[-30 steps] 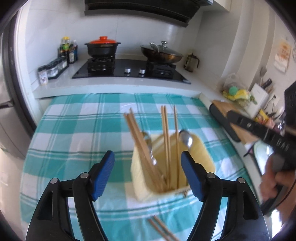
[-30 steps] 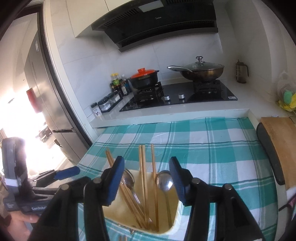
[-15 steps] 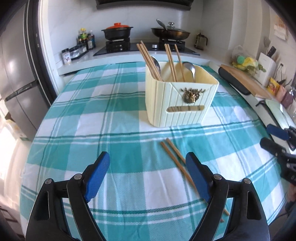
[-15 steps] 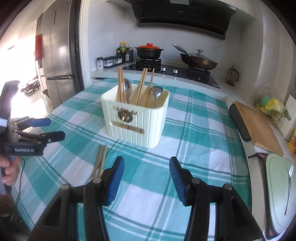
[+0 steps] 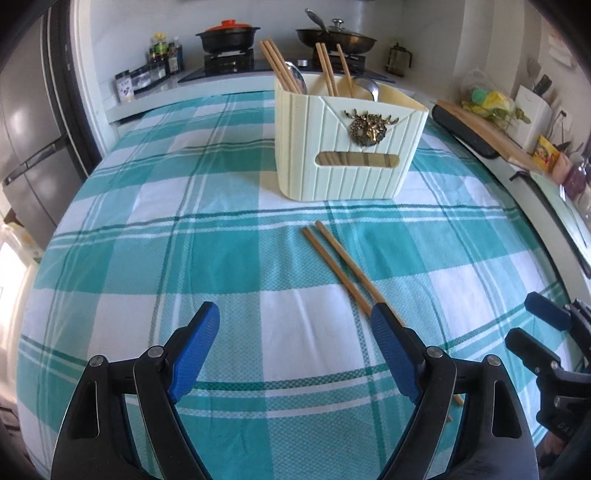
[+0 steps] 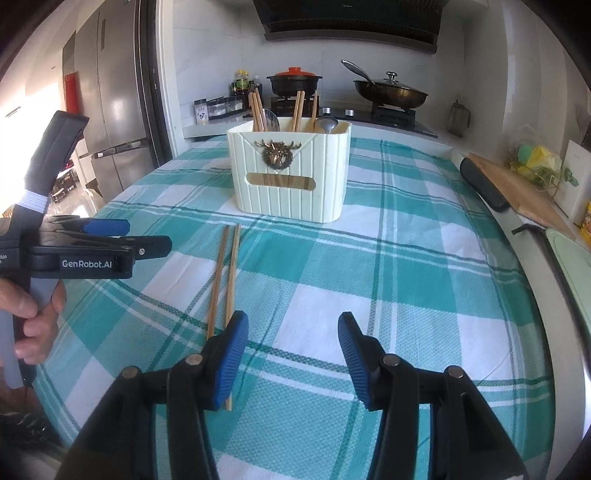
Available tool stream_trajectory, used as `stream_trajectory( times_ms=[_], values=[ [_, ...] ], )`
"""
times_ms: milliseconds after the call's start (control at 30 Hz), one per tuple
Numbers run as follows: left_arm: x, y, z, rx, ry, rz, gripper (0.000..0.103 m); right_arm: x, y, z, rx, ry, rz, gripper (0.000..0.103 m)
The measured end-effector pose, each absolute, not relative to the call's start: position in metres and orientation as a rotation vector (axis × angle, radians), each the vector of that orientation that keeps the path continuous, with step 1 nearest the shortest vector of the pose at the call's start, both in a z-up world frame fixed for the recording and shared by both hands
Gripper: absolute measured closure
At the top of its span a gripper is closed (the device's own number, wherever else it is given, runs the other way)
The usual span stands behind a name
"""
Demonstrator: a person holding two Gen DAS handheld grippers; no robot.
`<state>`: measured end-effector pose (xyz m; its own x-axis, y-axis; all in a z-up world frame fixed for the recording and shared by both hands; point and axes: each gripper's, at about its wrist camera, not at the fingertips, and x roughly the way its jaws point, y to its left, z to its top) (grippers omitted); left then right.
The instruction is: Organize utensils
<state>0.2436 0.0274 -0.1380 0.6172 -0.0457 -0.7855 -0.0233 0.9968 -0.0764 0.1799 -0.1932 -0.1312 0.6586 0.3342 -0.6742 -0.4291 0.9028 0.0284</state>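
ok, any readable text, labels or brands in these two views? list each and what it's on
"GenRobot.AI": white print on the black body of the left gripper, seen in the right wrist view.
Range hood: a small logo at its top edge, too blurred to read.
Spice jars and sauce bottles by the stove: labels too small to read.
Yellow packet on the right counter: print unreadable.
Cream utensil holder: a metal deer-head emblem, no text.

Left gripper point(image 5: 291, 325) is tilted down over the near part of the table, jaws spread wide after just opening a touch, with nothing between the pads. Right gripper point(image 6: 293, 330) points down too, jaws about half apart and empty. A hand point(image 6: 31, 314) grips the left gripper's handle.
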Motion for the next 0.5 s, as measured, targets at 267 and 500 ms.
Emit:
stream_trajectory(
  times_ms=[267,500],
  values=[
    [0.244,0.021,-0.162,-0.154,0.963,-0.054,0.018,0.173,-0.191,-0.143,-0.106,0.764,0.462,0.053],
    [0.252,0.003,-0.17,-0.13,0.975,-0.074,0.018,0.168,-0.198,-0.147,-0.073,0.768,0.45,0.054]
  ],
)
